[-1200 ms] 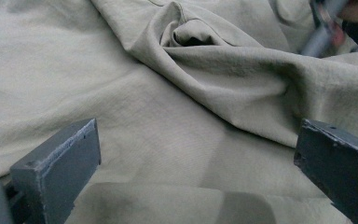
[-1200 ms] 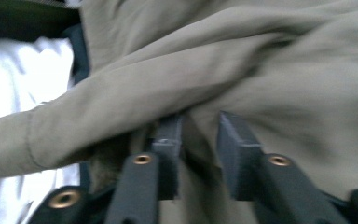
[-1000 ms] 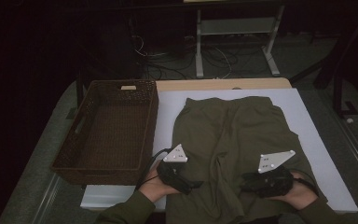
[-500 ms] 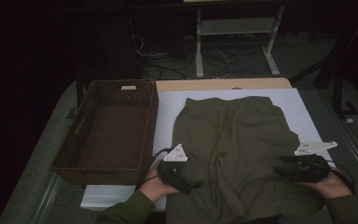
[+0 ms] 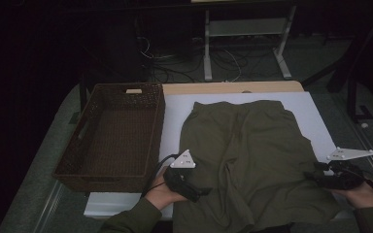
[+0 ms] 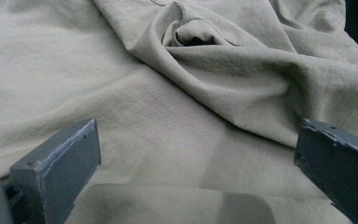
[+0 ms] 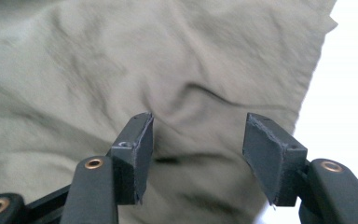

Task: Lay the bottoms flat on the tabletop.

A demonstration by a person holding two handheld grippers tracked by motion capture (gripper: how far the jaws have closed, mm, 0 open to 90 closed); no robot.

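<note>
Right hand-held gripper (image 5: 315, 177) lay at the right edge of the olive-green cloth garment (image 5: 252, 155); its jaws had just been opening and stood partly apart, gripping nothing, with cloth beneath them. Left hand-held gripper (image 5: 201, 193) rested at the garment's near left edge, jaws wide and empty. That garment lay spread on the white table mat (image 5: 175, 116), beside the brown wicker basket (image 5: 111, 136).
</note>
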